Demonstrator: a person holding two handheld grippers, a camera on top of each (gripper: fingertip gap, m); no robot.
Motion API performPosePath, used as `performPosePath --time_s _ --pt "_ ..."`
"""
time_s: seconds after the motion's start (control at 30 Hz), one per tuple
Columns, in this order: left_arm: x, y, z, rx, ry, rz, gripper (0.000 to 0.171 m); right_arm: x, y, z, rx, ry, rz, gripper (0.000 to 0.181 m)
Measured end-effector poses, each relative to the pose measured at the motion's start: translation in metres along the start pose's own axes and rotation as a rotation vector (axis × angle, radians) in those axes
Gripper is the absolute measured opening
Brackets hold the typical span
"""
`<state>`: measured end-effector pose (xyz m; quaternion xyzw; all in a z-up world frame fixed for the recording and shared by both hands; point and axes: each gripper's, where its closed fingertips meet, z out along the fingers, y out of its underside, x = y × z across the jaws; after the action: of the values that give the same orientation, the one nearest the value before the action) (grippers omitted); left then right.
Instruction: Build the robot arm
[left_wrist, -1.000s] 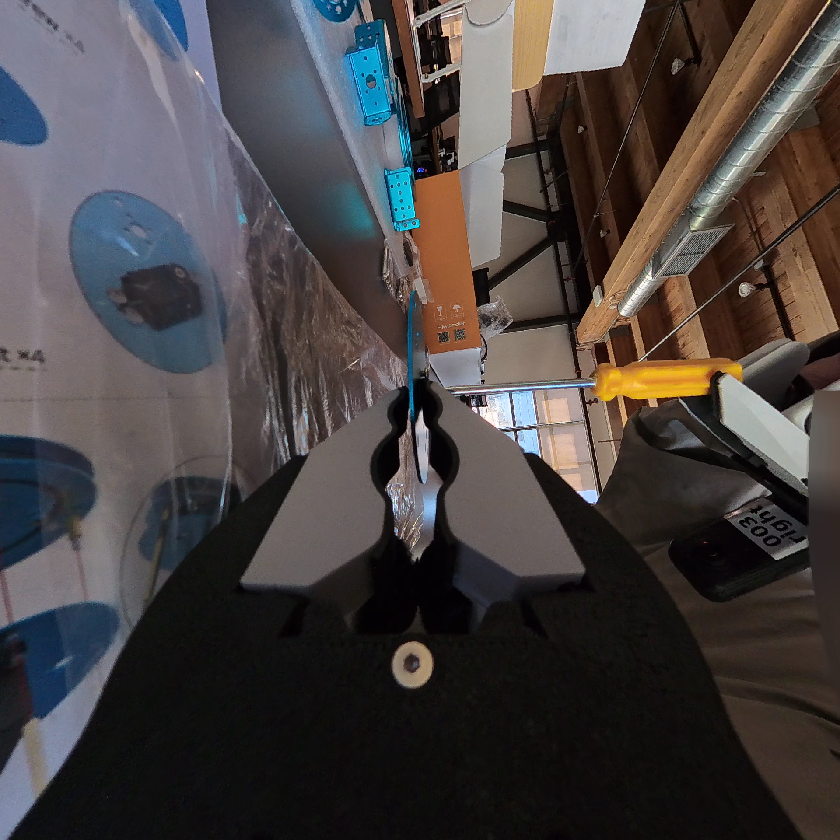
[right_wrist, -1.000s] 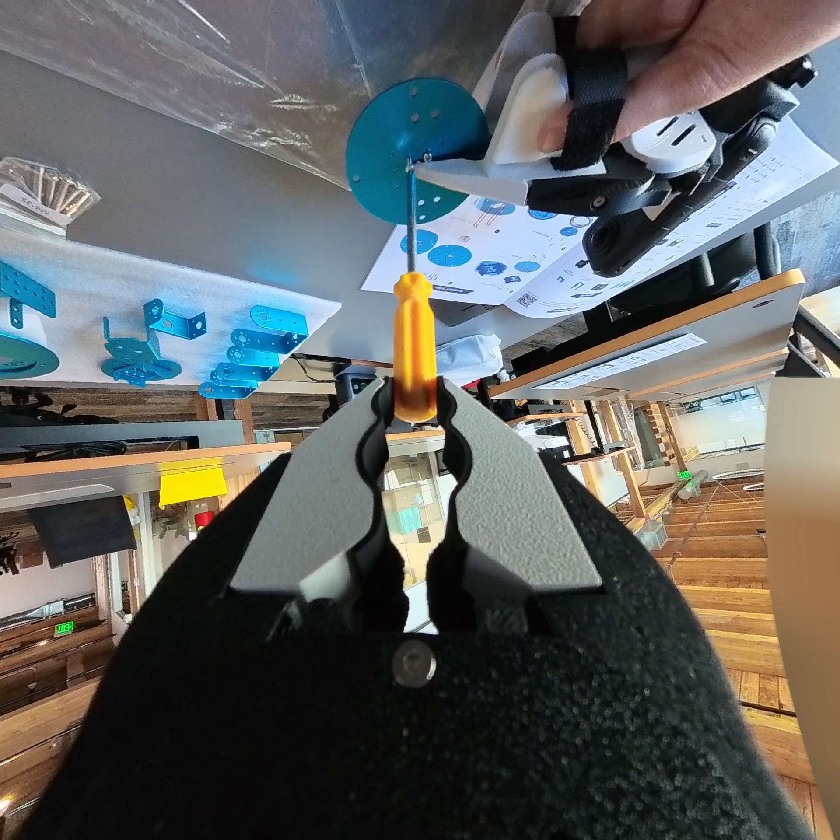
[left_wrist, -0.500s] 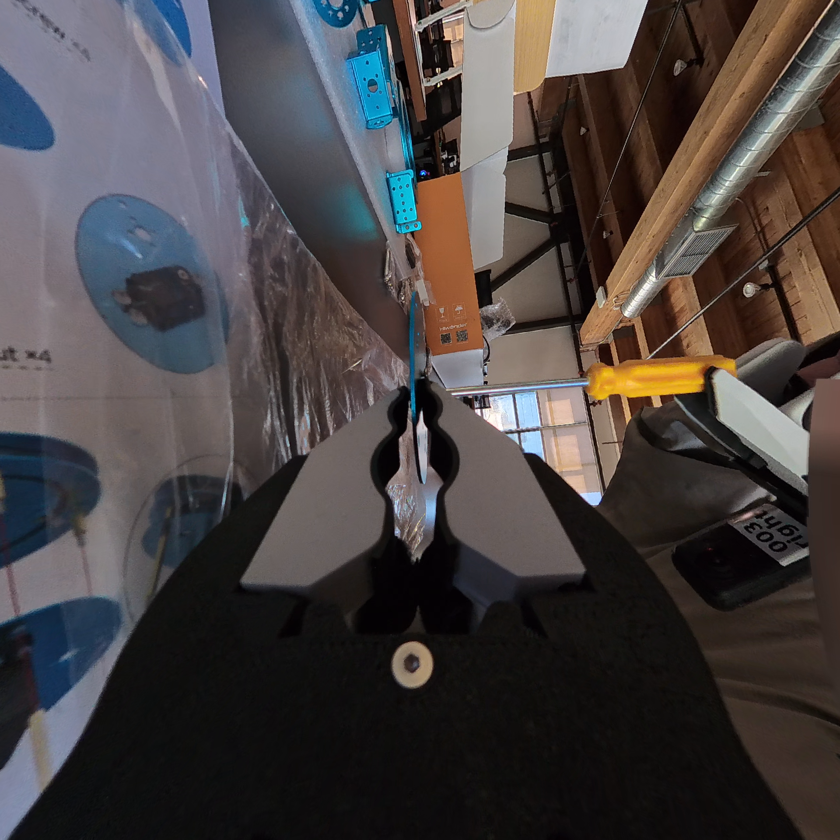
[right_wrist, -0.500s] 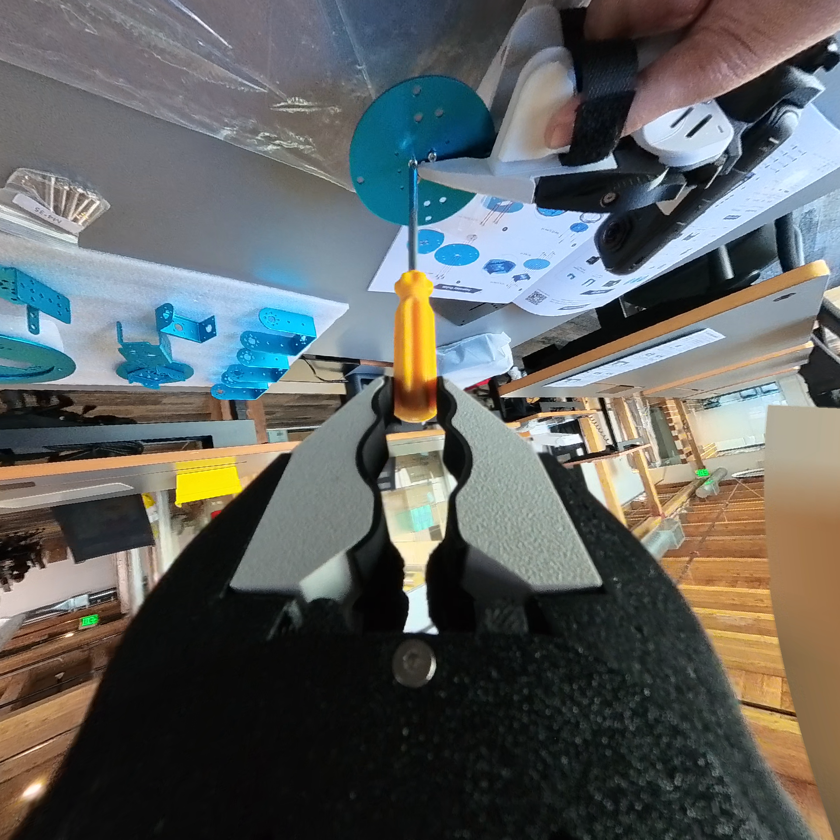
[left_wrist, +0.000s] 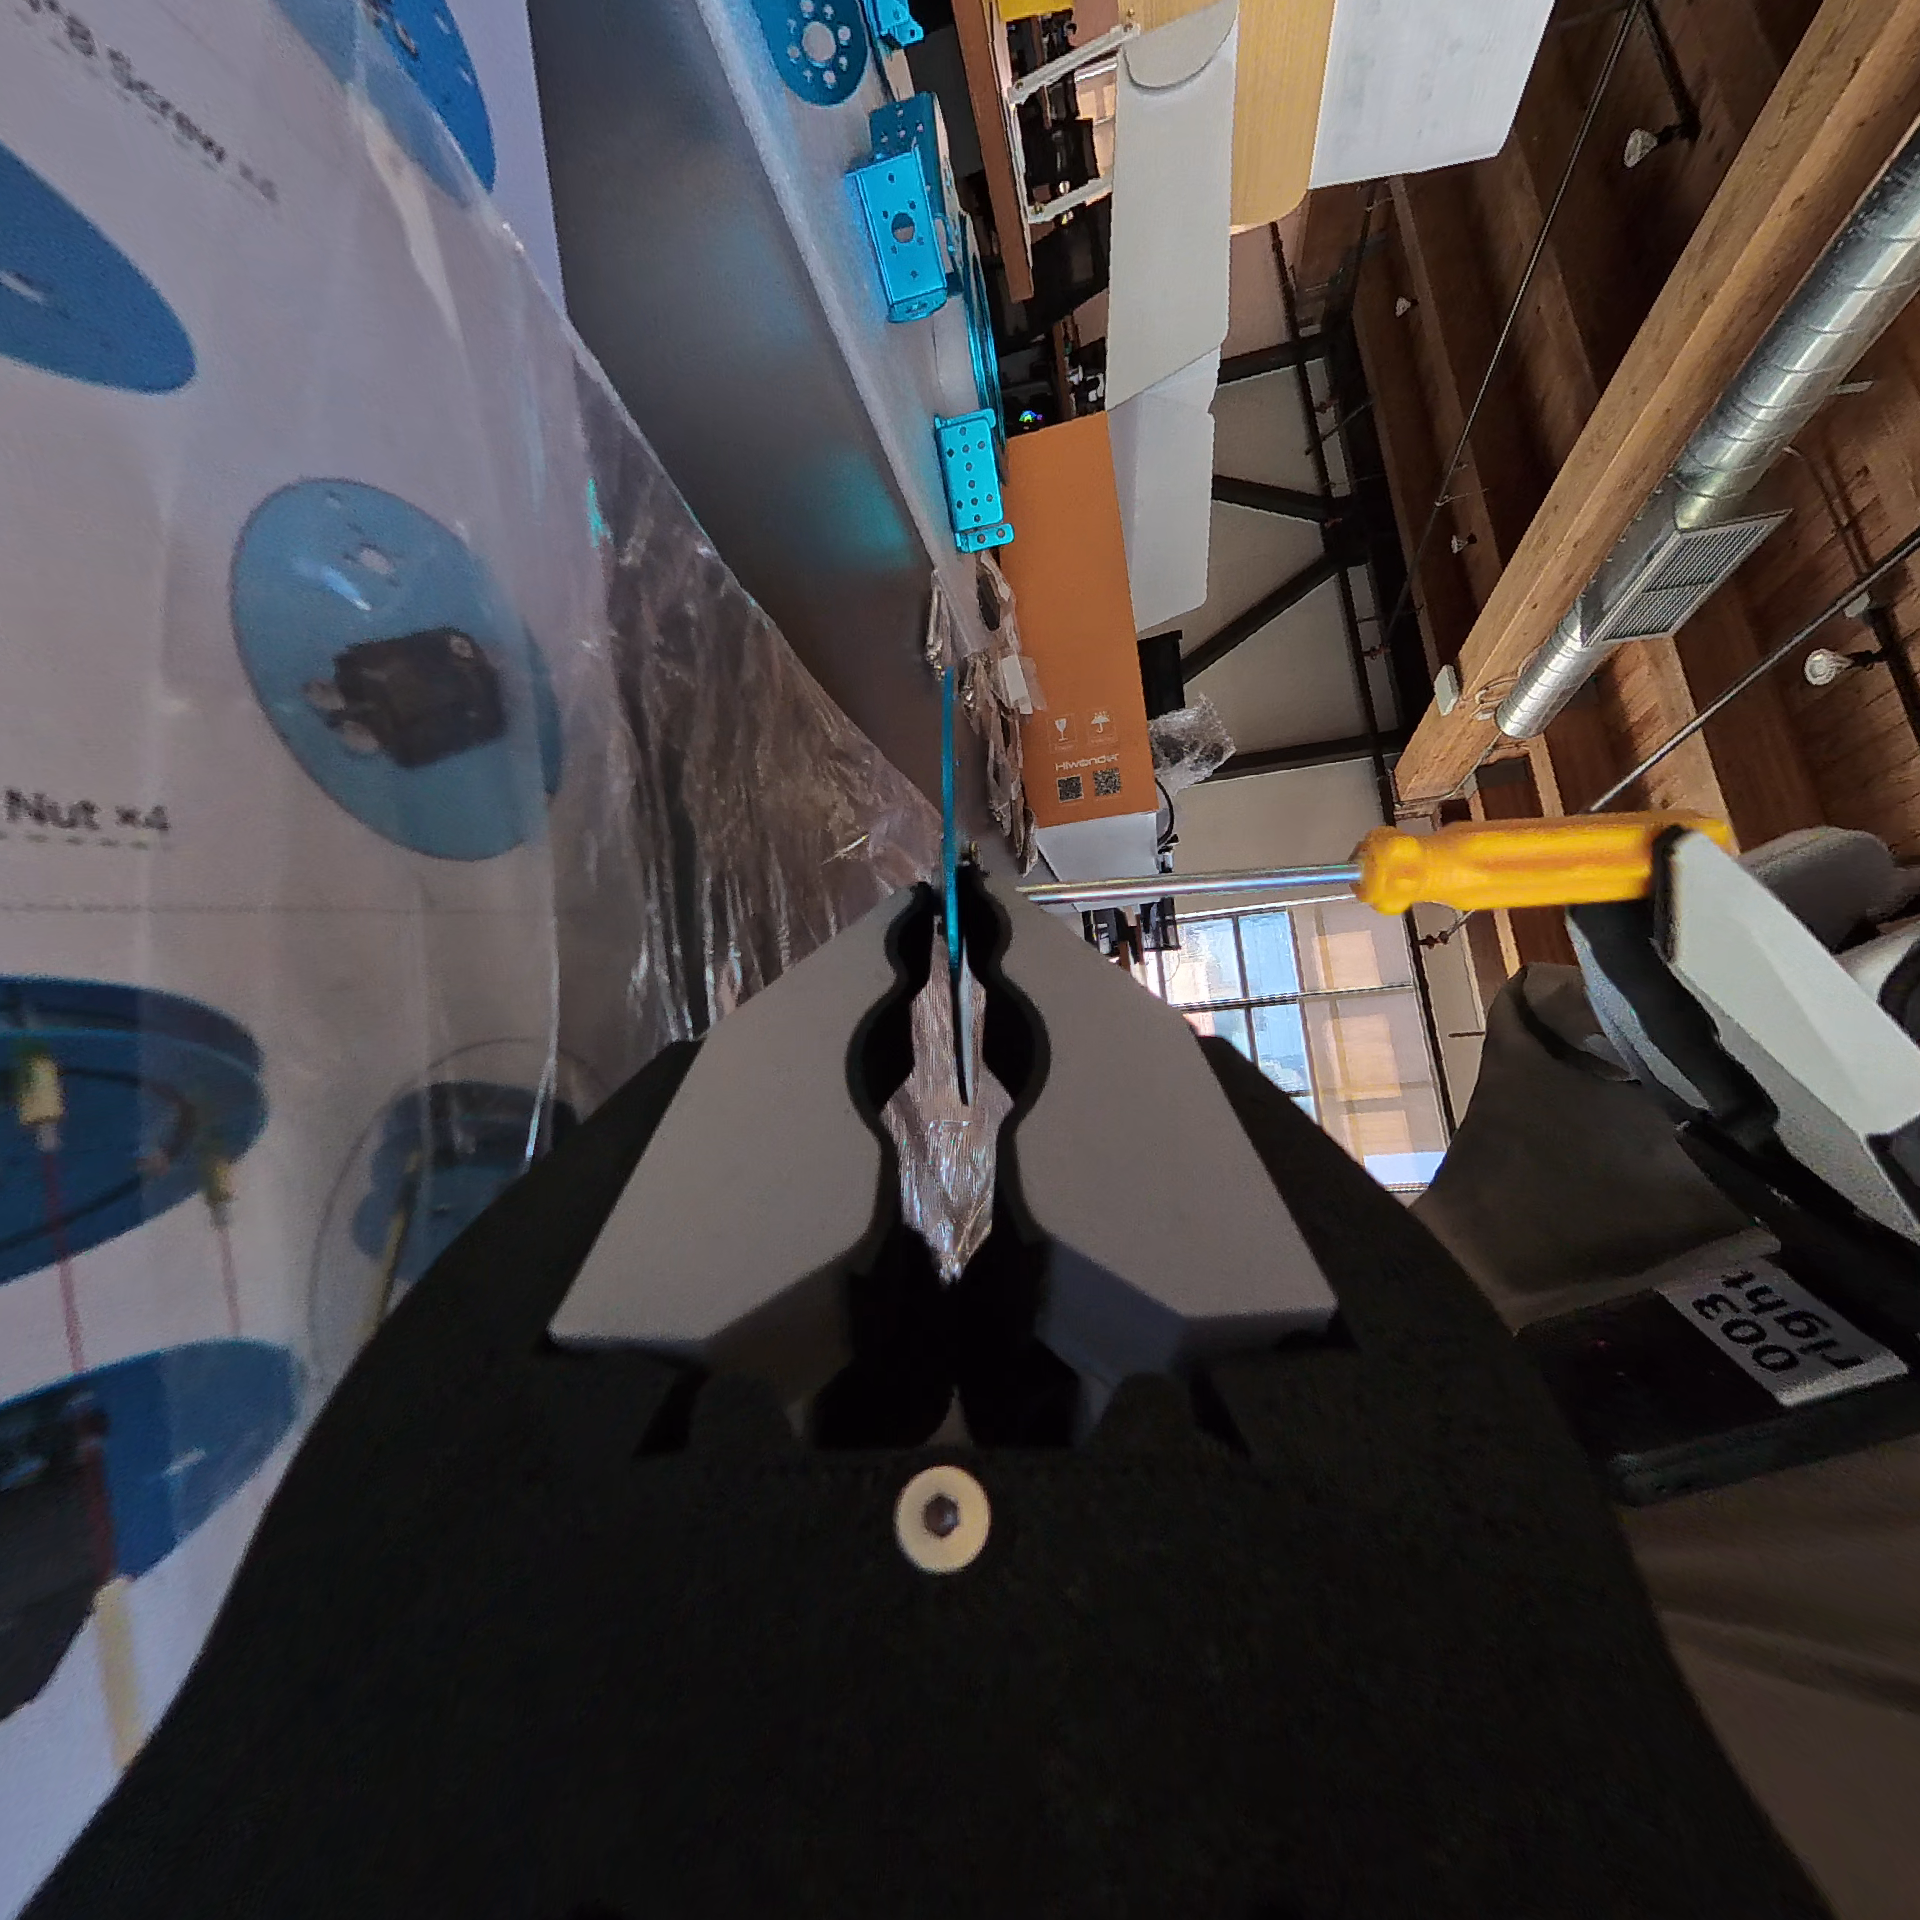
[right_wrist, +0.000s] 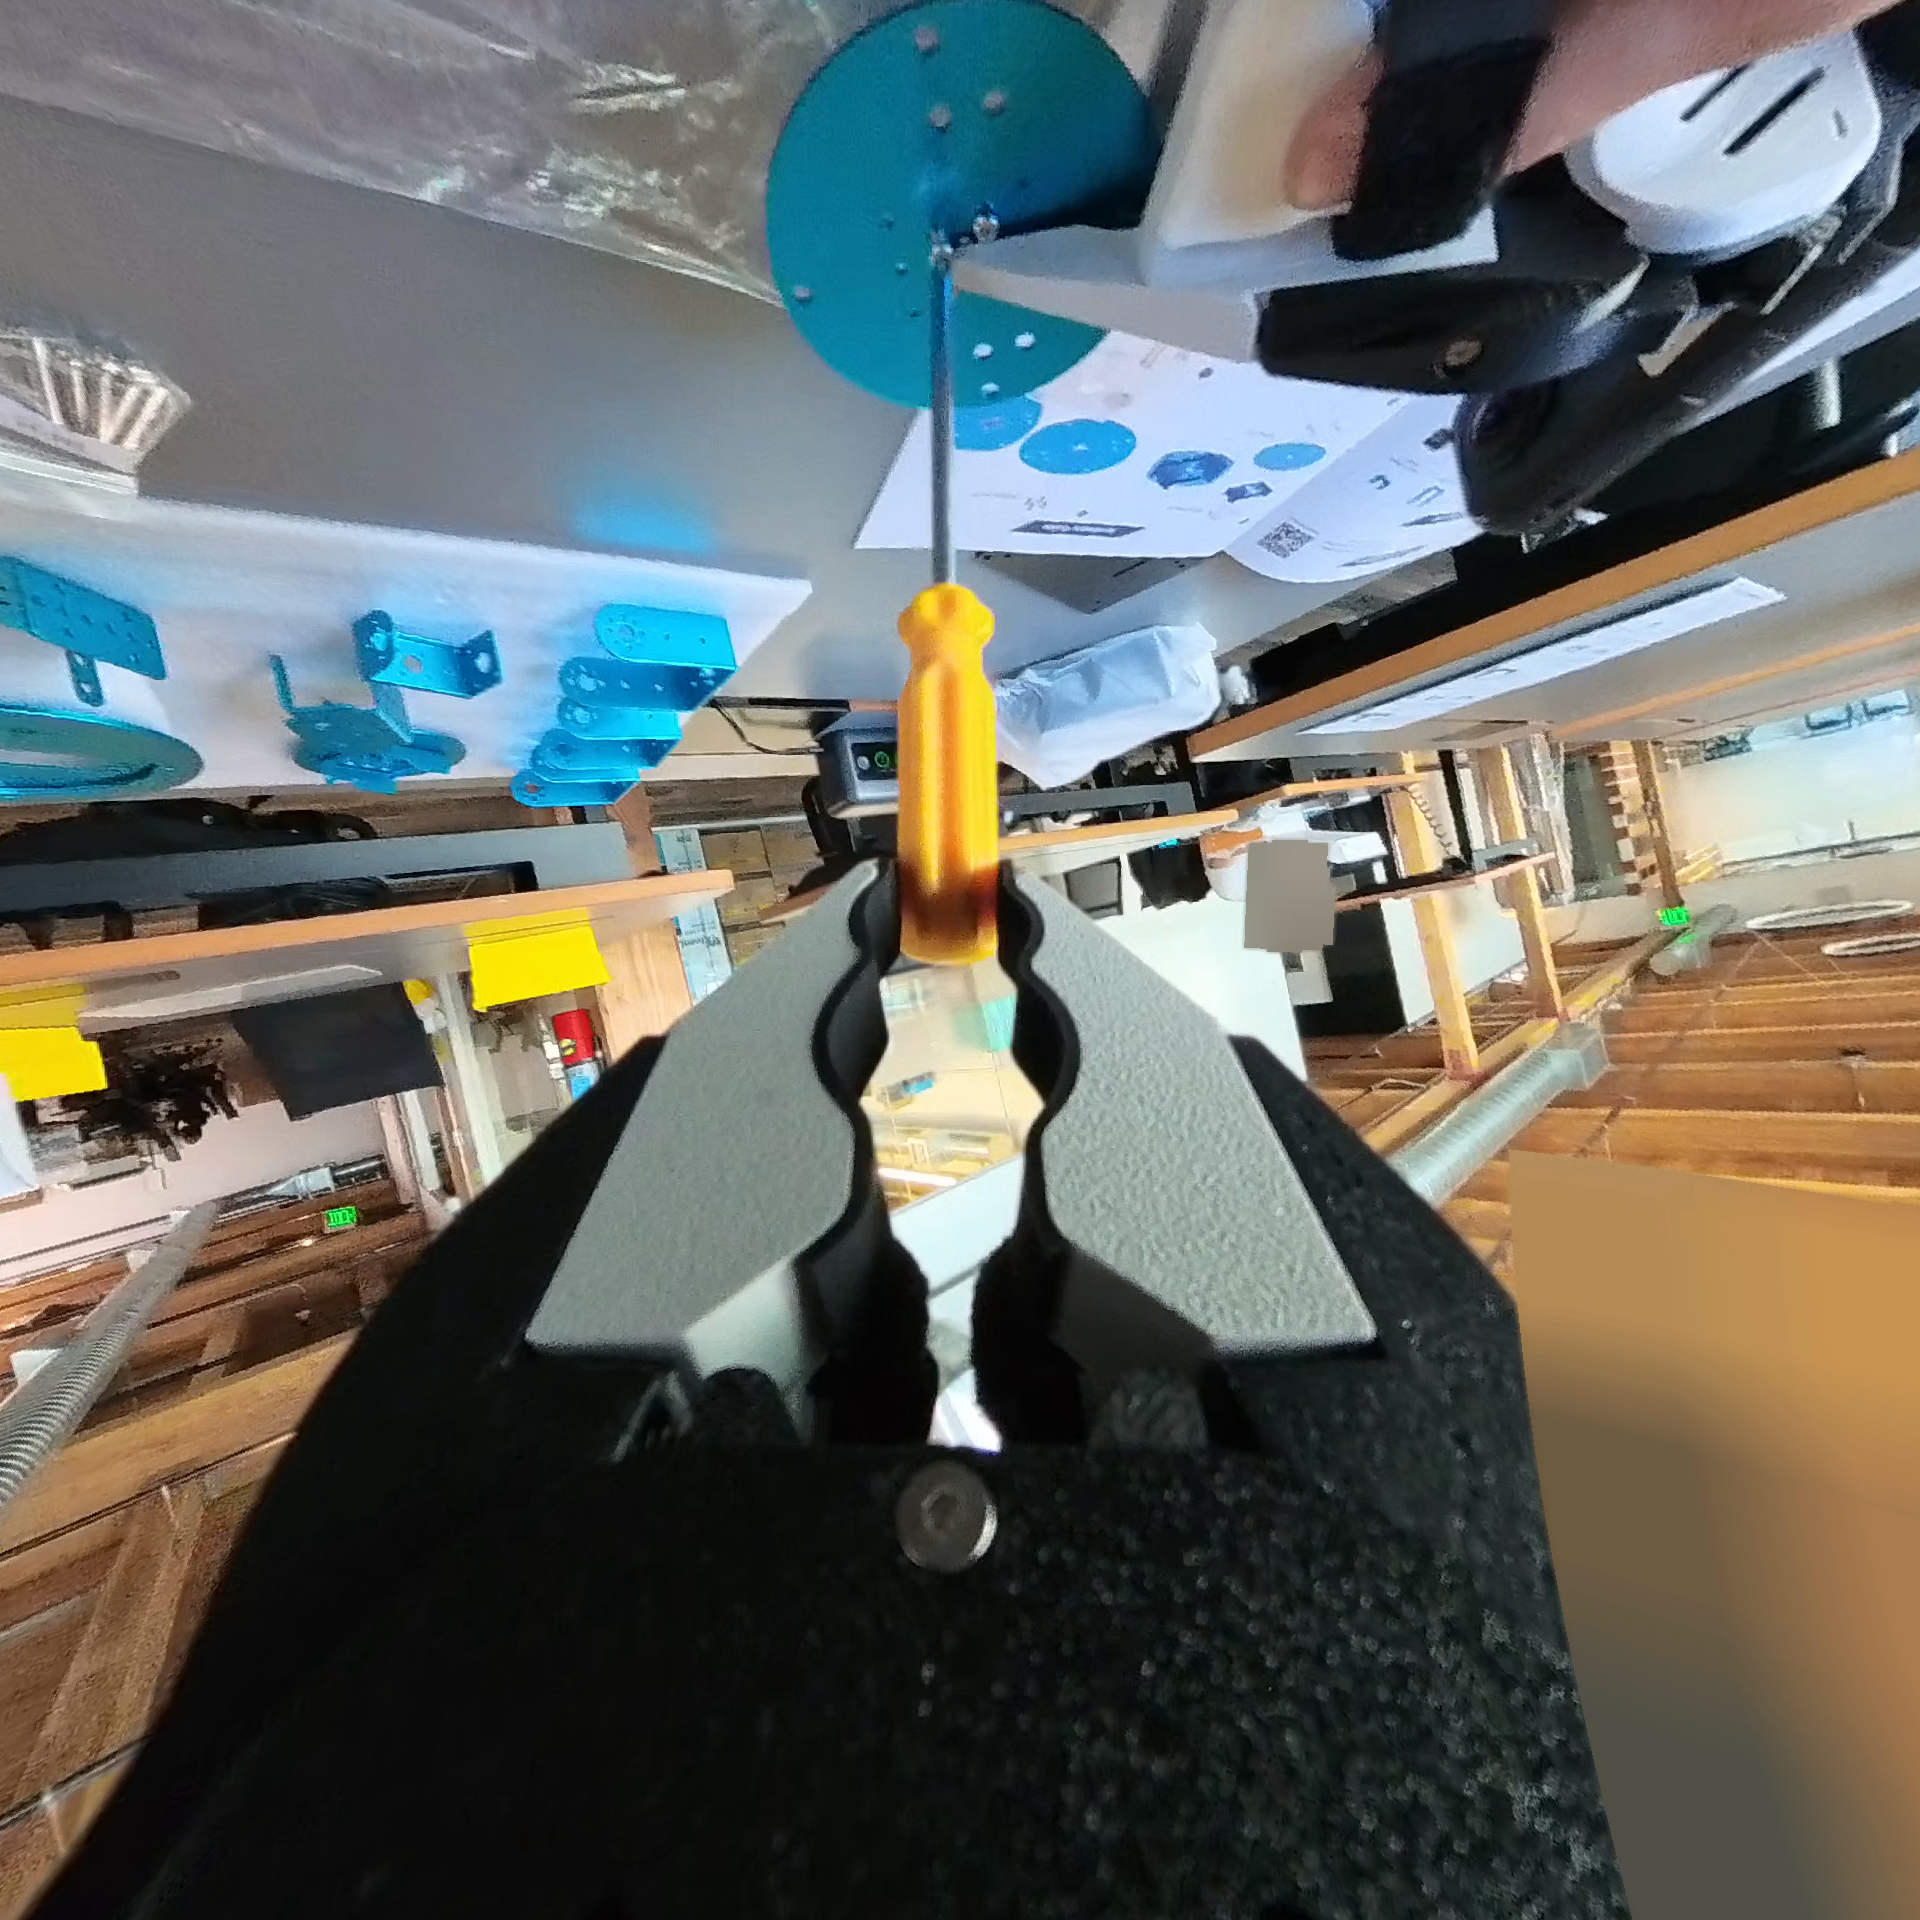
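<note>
My left gripper (left_wrist: 956, 914) is shut on a thin blue metal disc (left_wrist: 950, 790), seen edge-on in the left wrist view and held above the table. In the right wrist view the disc (right_wrist: 904, 156) shows its round perforated face, with the left gripper (right_wrist: 977, 265) clamping its edge and a hand on that gripper. My right gripper (right_wrist: 948, 914) is shut on the orange handle of a screwdriver (right_wrist: 943, 748). The screwdriver's steel shaft reaches a small screw on the disc. The screwdriver also shows in the left wrist view (left_wrist: 1507, 862), with its tip next to the disc.
A printed instruction sheet (left_wrist: 260, 727) and a clear plastic bag (left_wrist: 727, 748) lie on the grey table (right_wrist: 436, 343). Several blue metal brackets (right_wrist: 416, 665) sit on a white foam sheet (right_wrist: 675, 582). An orange box (left_wrist: 1075, 623) stands at the table's end. Desks and a wooden ceiling lie beyond. The left gripper's tips are roughly 12 cm from the right gripper's.
The right gripper and screwdriver have drawn back slightly from the disc, so more of the shaft shows. The views have shifted a little. Both grips are unchanged.
</note>
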<state>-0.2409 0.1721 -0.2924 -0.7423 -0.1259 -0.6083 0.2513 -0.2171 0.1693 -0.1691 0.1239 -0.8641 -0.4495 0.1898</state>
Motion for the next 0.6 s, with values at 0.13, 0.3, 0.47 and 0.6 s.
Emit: performPosePath --time_s 0.13,0.3,0.47,0.6 --pt "0.001 0.001 0.000 0.007 -0.007 0.025 0.005 -0.006 0.000 -0.001 0.032 -0.075 0.093 0.018" --pt "0.002 -0.002 -0.002 0.047 -0.048 0.098 0.005 -0.016 0.003 0.003 0.003 -0.241 0.257 0.018" --pt "0.001 -0.002 -0.002 0.086 -0.116 0.189 0.006 -0.030 0.006 0.010 -0.058 -0.410 0.481 0.017" --pt "0.002 -0.011 -0.005 0.123 -0.150 0.243 0.006 -0.044 0.005 0.012 -0.130 -0.523 0.642 0.017"
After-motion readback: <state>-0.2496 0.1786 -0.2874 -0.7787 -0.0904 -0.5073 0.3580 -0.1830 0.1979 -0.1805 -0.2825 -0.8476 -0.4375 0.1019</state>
